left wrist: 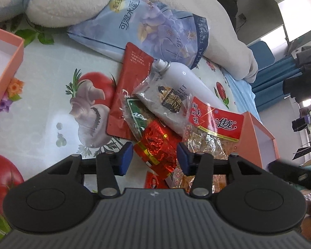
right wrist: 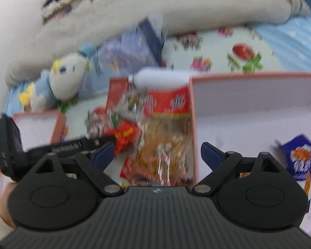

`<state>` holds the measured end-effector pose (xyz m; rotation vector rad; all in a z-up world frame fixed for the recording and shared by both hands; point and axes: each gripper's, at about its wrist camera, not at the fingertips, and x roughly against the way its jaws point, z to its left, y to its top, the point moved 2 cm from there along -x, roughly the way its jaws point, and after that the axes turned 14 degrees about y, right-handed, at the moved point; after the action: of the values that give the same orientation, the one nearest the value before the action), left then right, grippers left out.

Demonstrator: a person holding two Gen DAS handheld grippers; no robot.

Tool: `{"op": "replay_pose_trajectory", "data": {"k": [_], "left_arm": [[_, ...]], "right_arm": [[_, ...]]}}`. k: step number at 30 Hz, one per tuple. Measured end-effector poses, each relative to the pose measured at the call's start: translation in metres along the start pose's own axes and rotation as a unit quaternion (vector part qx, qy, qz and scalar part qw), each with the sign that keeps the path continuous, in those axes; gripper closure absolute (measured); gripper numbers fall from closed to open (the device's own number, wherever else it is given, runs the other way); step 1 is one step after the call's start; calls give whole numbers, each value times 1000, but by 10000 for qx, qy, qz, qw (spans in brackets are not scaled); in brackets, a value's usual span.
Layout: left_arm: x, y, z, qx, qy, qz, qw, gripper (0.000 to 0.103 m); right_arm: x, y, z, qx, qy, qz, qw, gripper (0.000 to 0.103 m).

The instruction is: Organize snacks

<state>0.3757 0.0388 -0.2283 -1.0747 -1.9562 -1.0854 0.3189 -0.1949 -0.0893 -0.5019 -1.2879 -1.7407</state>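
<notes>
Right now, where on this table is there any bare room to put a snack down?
Bare cloth lies between the left pink box and the snack pile. The right pink box is mostly bare inside, beside one blue packet. It is crowded mid-table, where packets overlap a white bottle by the tissue pack.

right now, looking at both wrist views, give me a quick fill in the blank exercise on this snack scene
1. The crinkled foil packet between the fingers of the left gripper is mostly ____ in colour.
2. The jaws of the right gripper stand ____.
3. The blue snack packet lies inside the ____ box.
4. The white bottle lies partly on the blue ____ pack.

Missing words: red; open; pink; tissue
</notes>
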Motion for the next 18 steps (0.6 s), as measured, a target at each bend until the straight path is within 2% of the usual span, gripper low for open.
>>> {"op": "replay_pose_trajectory", "data": {"k": [3, 6, 7, 8, 10, 14, 18], "left_arm": [[-6, 1, 1, 46, -29, 40, 10000, 58], [-11, 0, 5, 139, -108, 104, 9998, 58], [-13, -1, 6, 179, -159, 119, 9996, 58], [-14, -2, 9, 234, -214, 132, 9994, 59], [-17, -3, 11, 313, -267, 177, 9990, 61], [-17, -4, 14, 373, -361, 127, 9986, 66], [-15, 0, 19, 377, -458, 78, 9982, 69]], "right_arm": [[7, 3, 7, 243, 222, -245, 9992, 12], [4, 0, 12, 274, 718, -232, 9968, 12], [0, -3, 13, 308, 815, -181, 9960, 13], [-6, -7, 15, 359, 836, -93, 9958, 22], [-18, -16, 19, 480, 794, 107, 9956, 31], [-35, -35, 30, 988, 492, 172, 9937, 31], [-50, -42, 35, 1753, -52, 147, 9844, 32]]}}
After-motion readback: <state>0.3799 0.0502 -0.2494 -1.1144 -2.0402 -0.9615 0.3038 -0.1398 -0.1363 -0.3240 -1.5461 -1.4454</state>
